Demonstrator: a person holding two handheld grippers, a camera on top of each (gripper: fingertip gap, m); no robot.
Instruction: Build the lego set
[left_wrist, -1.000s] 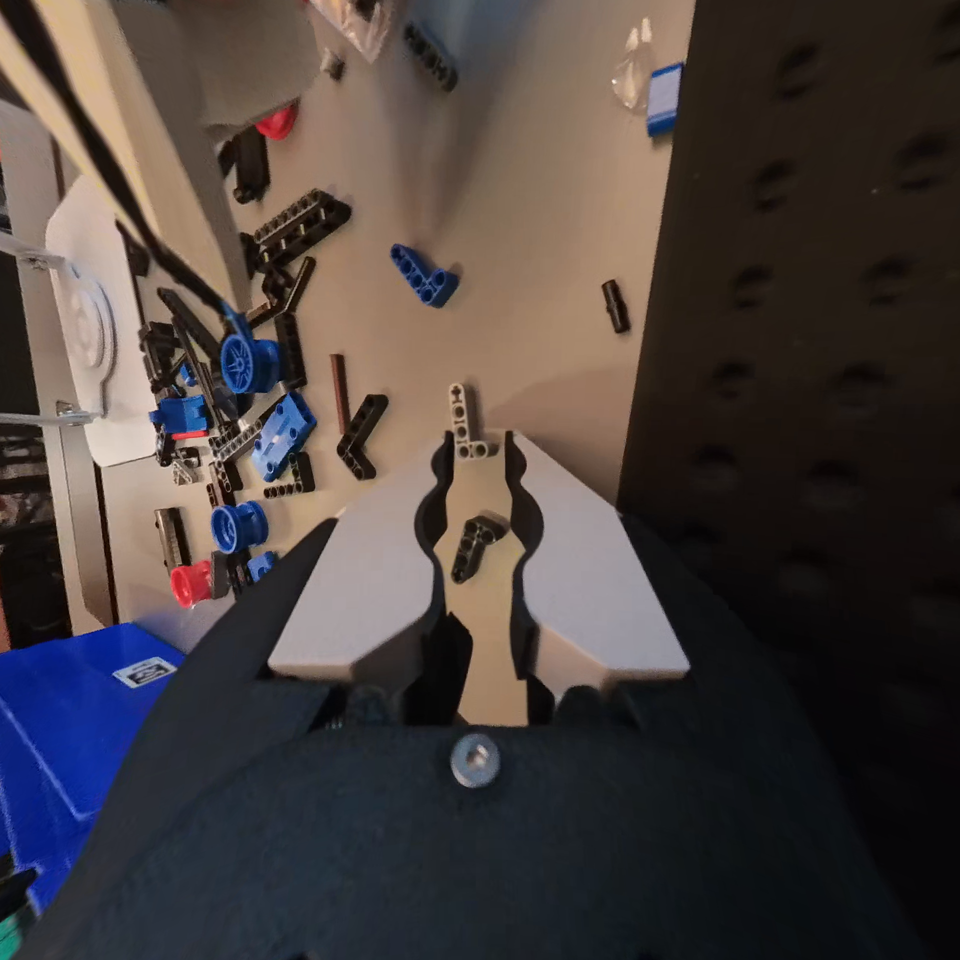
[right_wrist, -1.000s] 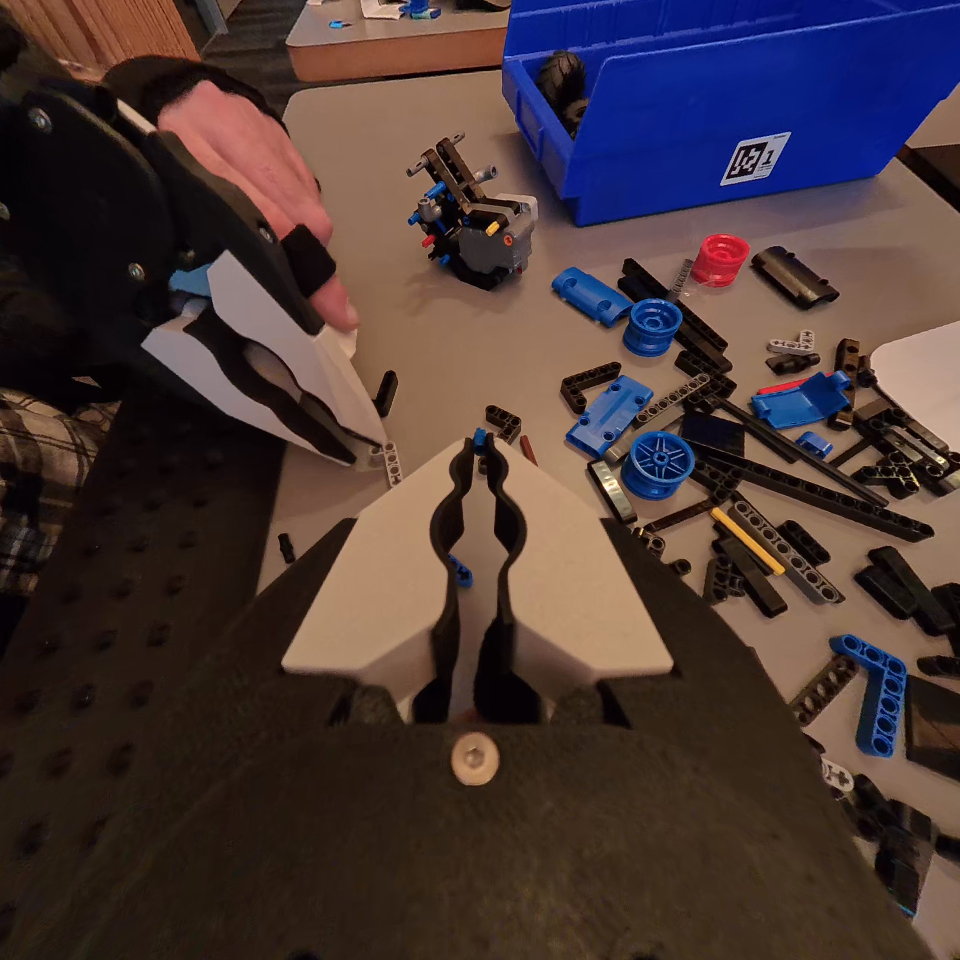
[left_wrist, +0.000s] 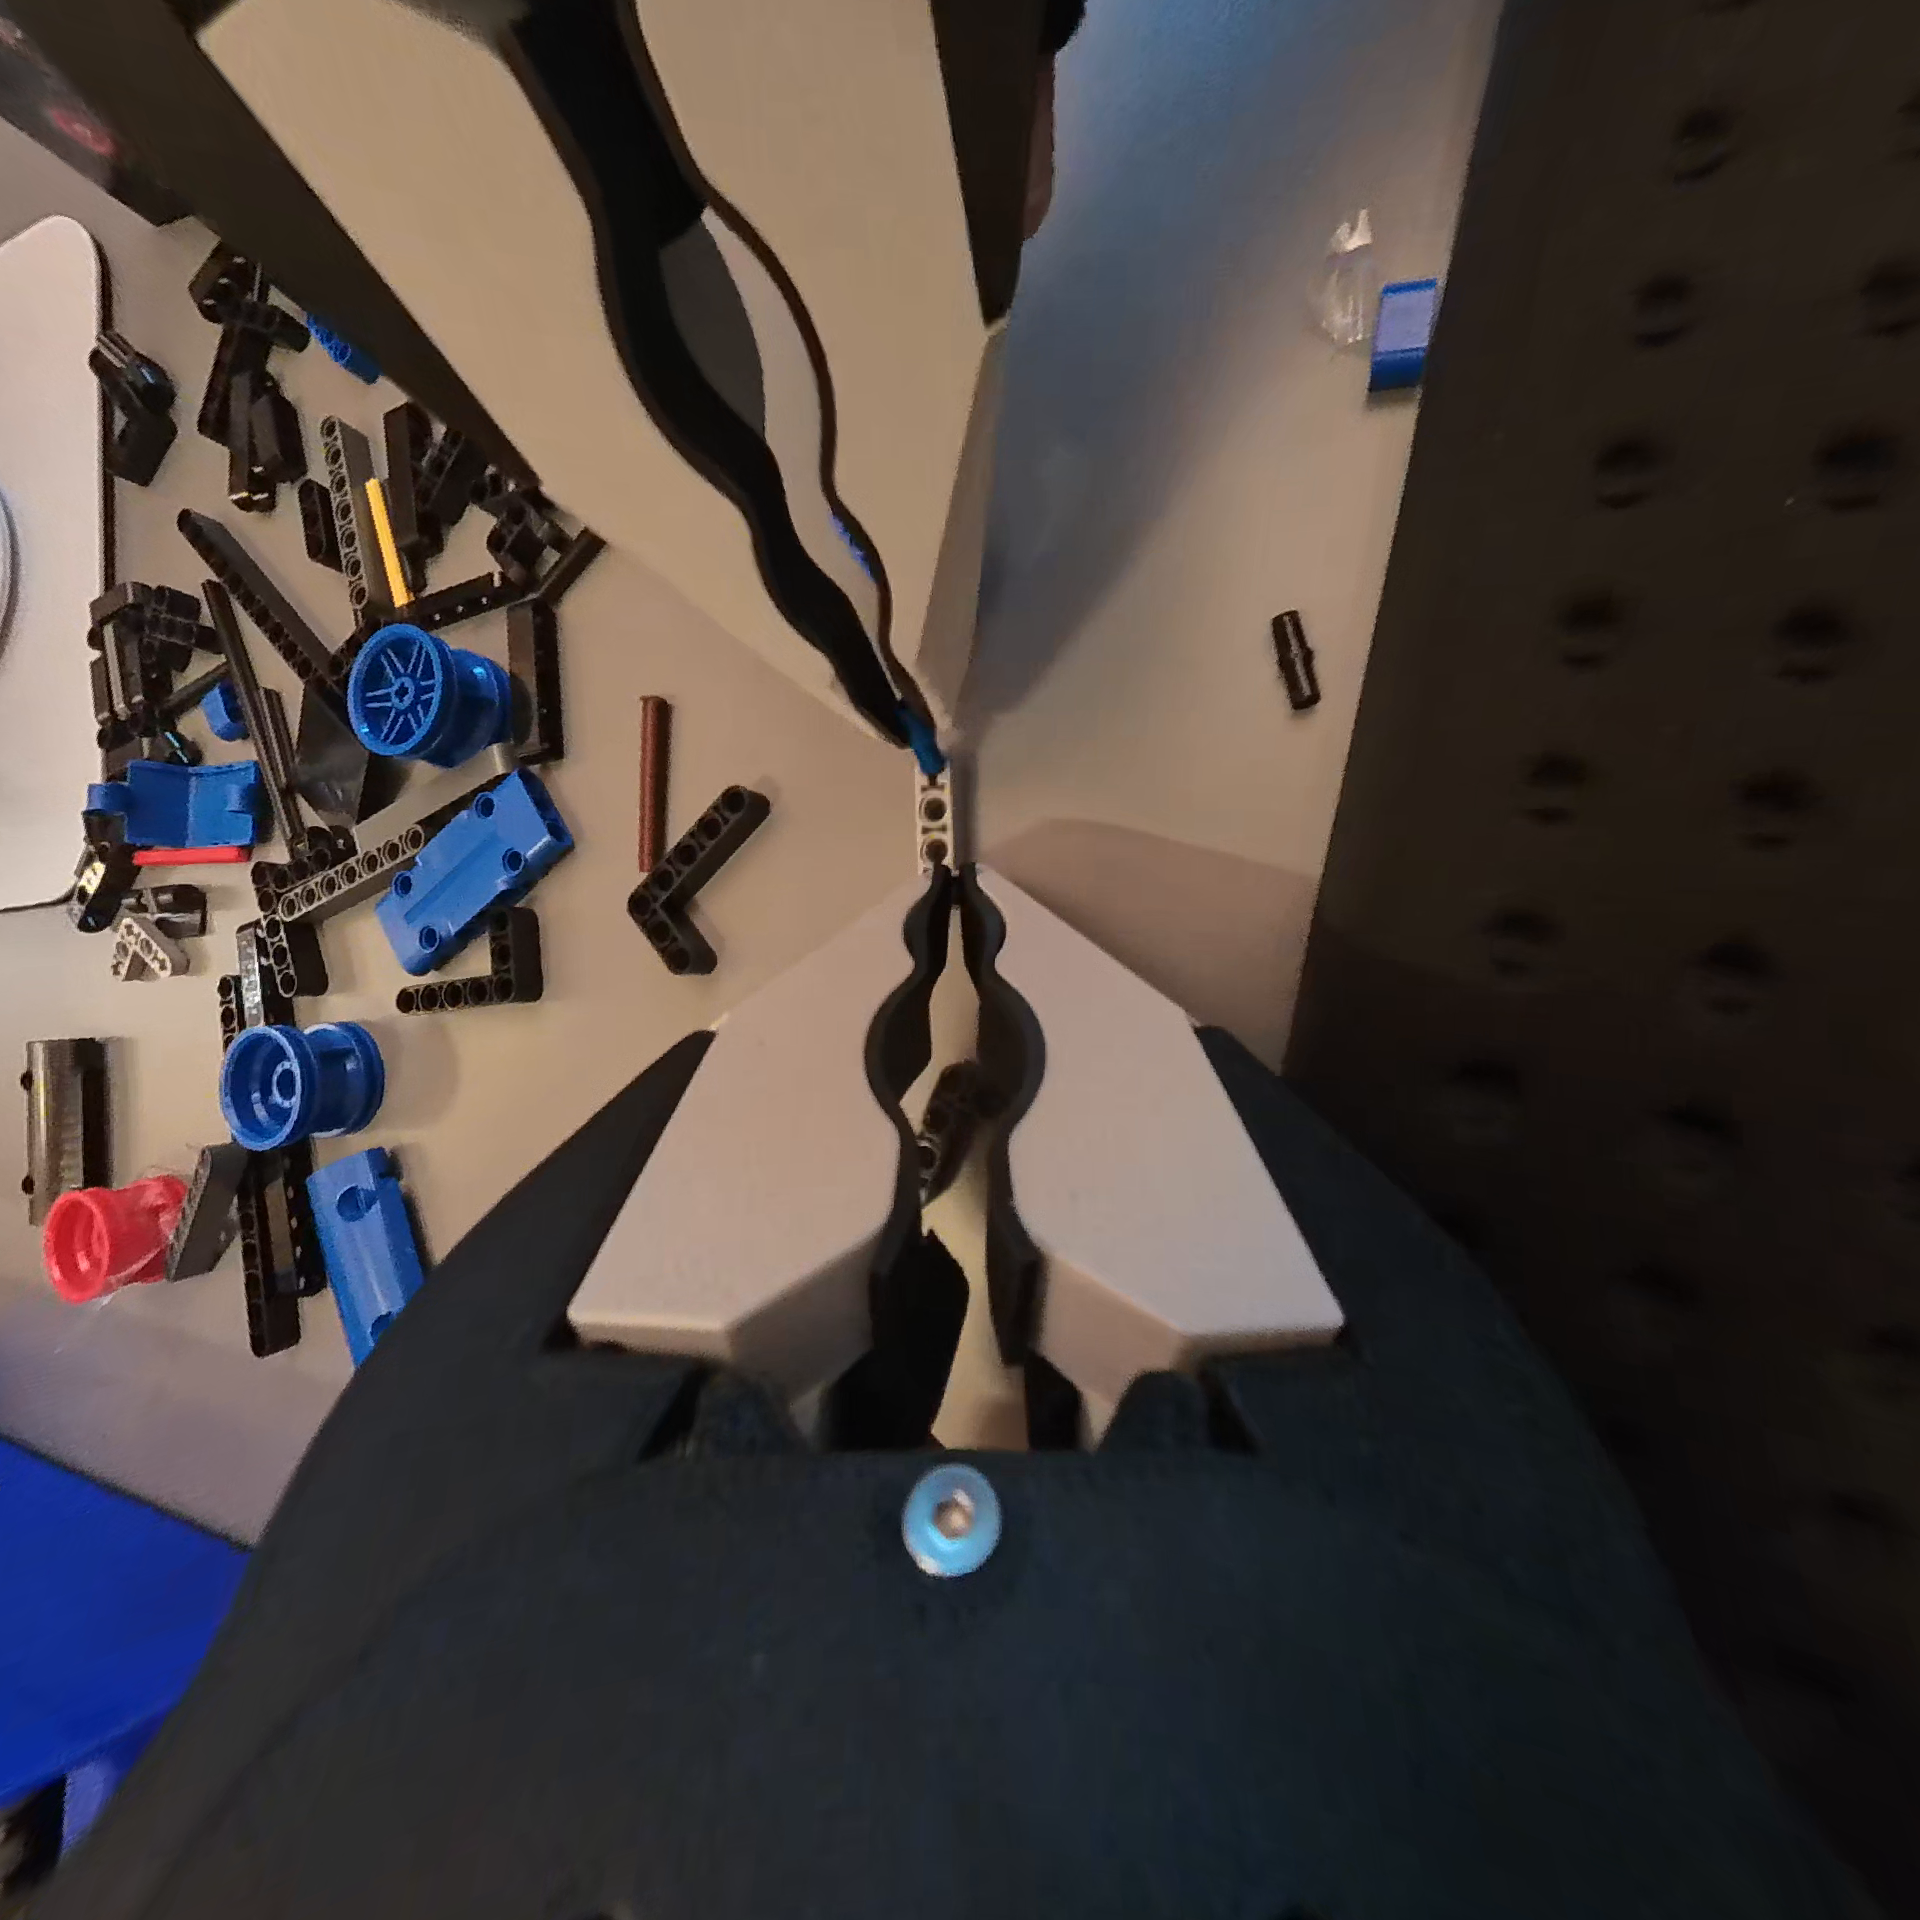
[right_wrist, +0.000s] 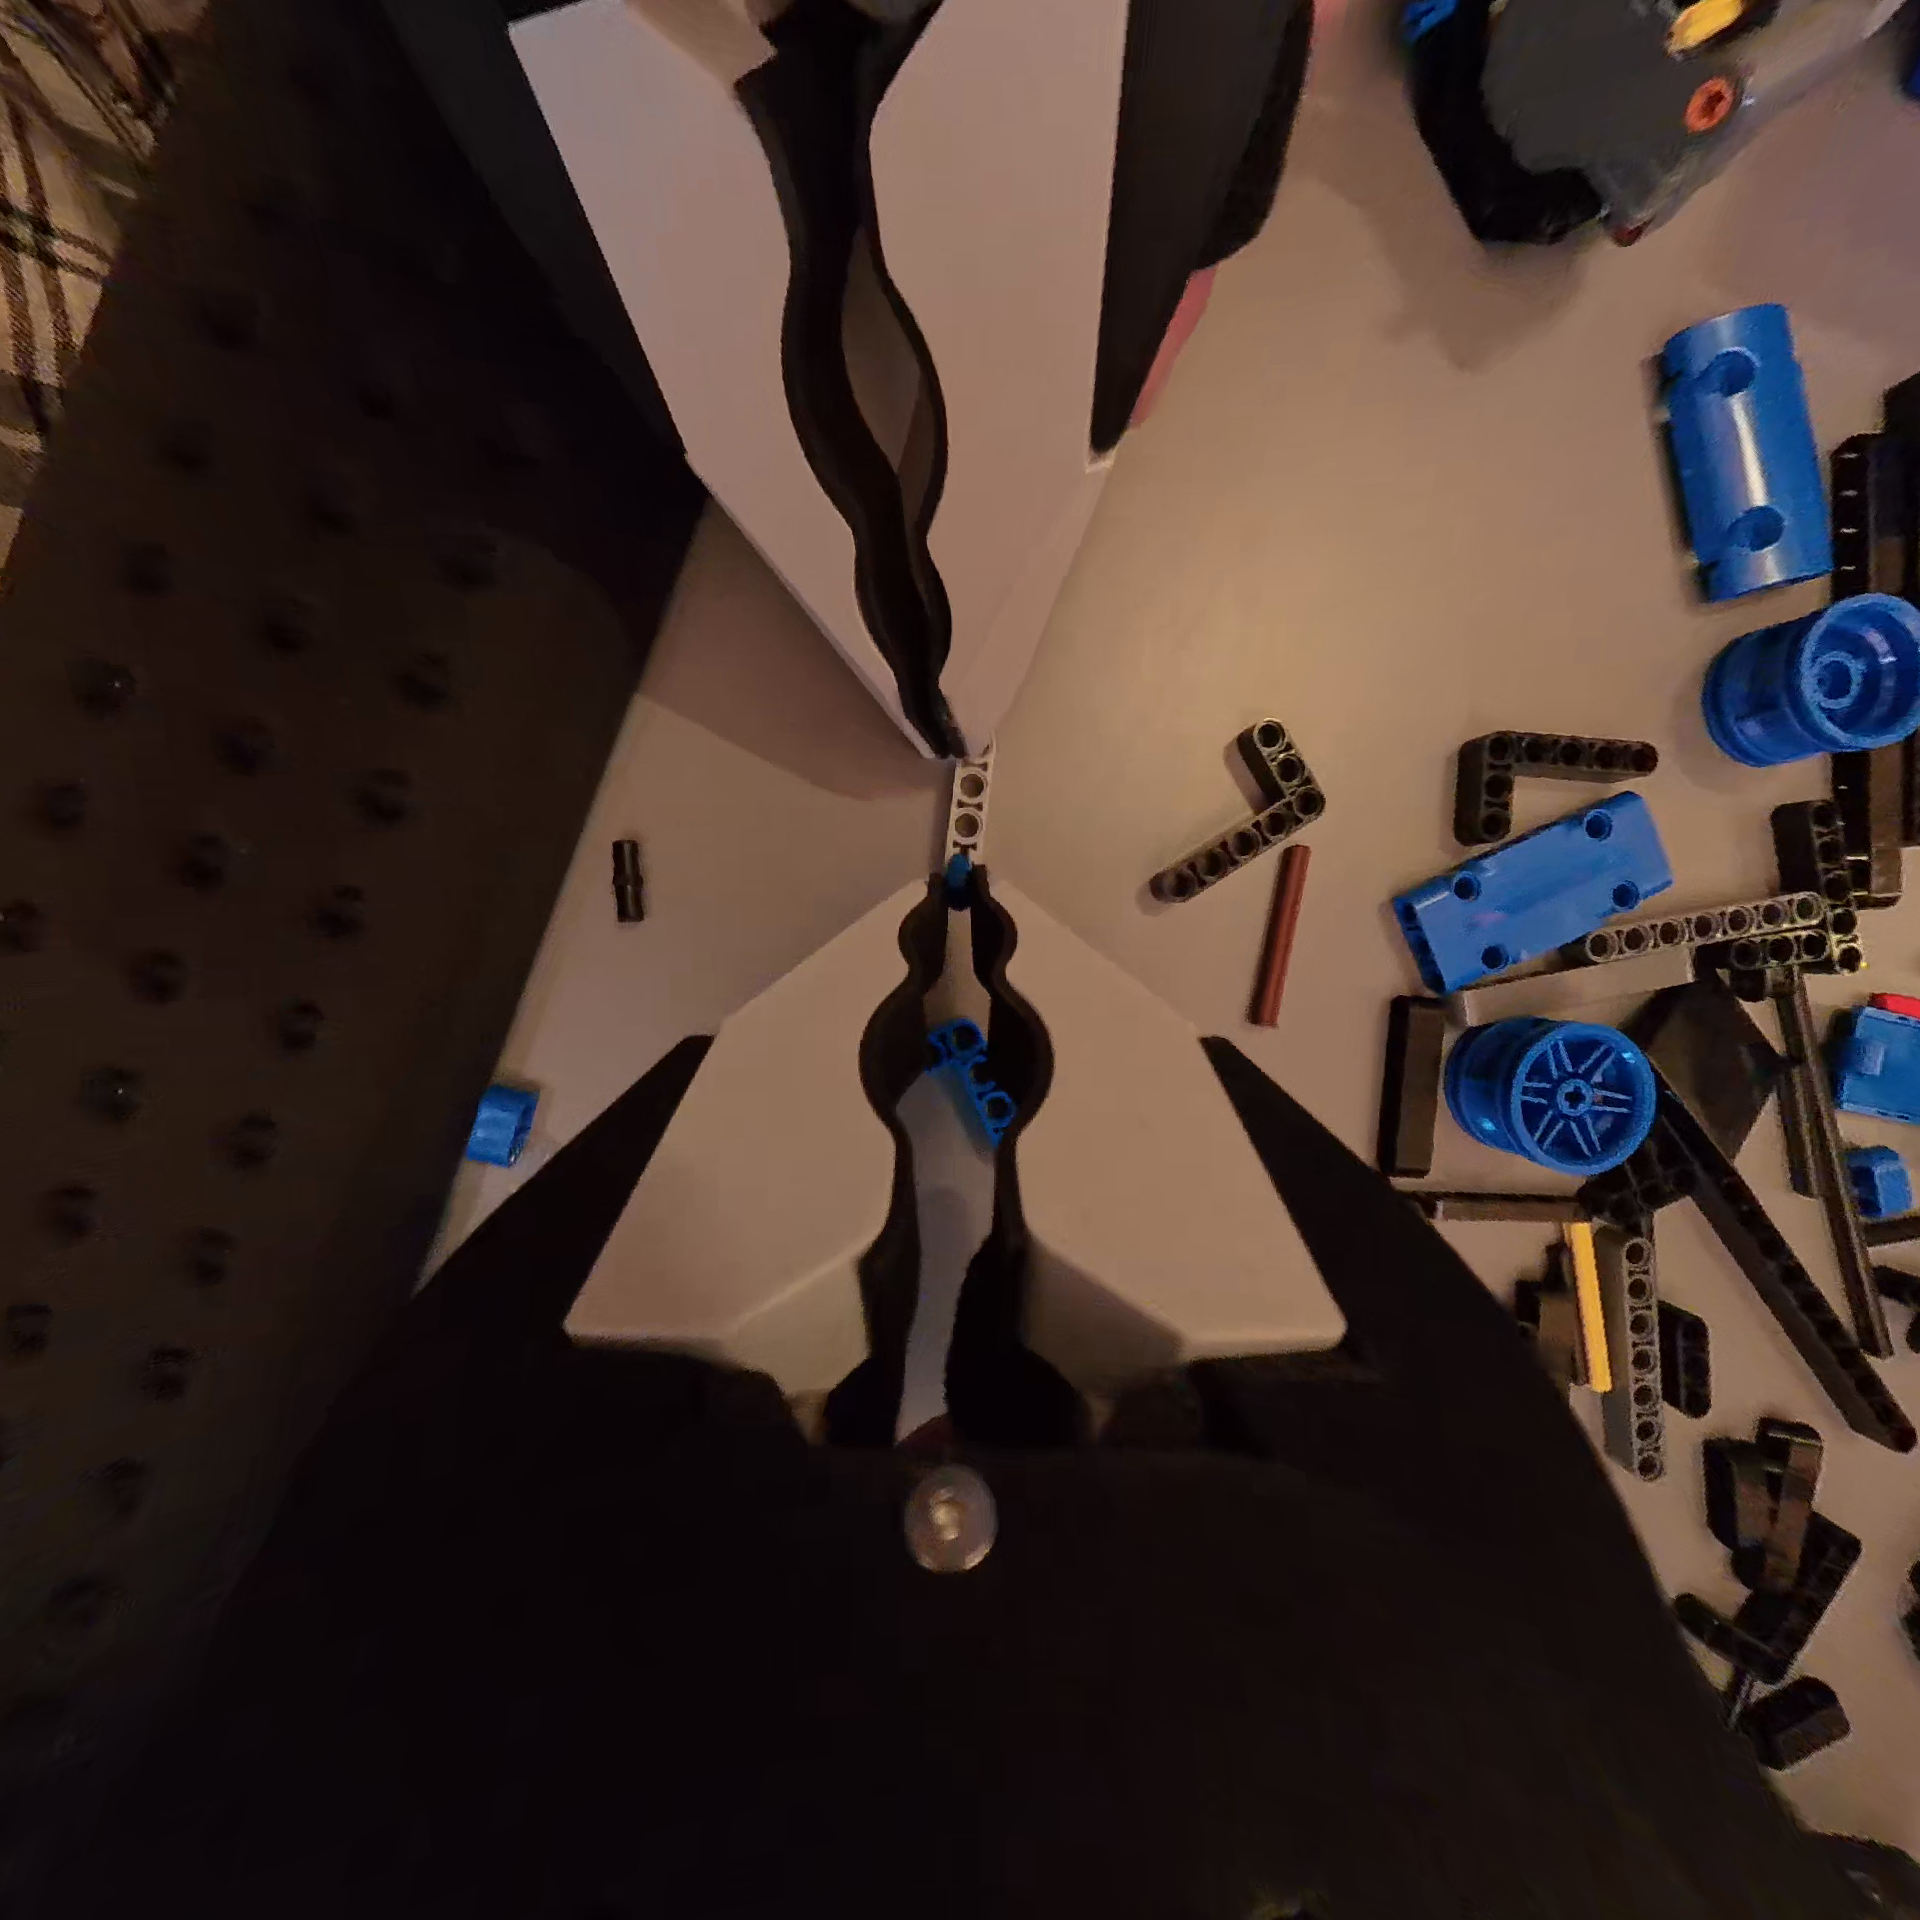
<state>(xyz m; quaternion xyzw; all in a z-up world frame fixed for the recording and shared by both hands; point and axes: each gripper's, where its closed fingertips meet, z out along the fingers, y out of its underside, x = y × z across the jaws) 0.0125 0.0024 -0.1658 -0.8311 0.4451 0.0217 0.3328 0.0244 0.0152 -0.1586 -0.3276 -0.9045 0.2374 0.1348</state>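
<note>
A light grey beam (left_wrist: 936, 821) sits at the centre, a blue pin (left_wrist: 924, 740) at its end. Left of the beam lie a black angled piece (left_wrist: 694, 881), a dark brown axle (left_wrist: 652, 781), blue wheels (left_wrist: 421, 694) and a red hub (left_wrist: 99, 1243). The table (left_wrist: 1164, 582) is beige; right of the beam, the mat (left_wrist: 1662, 727) is black and dimpled.

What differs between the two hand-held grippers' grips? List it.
The left hand-held gripper pinches a light grey beam; the right hand-held gripper pinches a blue pin. The beam juts past the left's tips; the pin barely shows beyond the right's. Both are shut, tip to tip.
</note>
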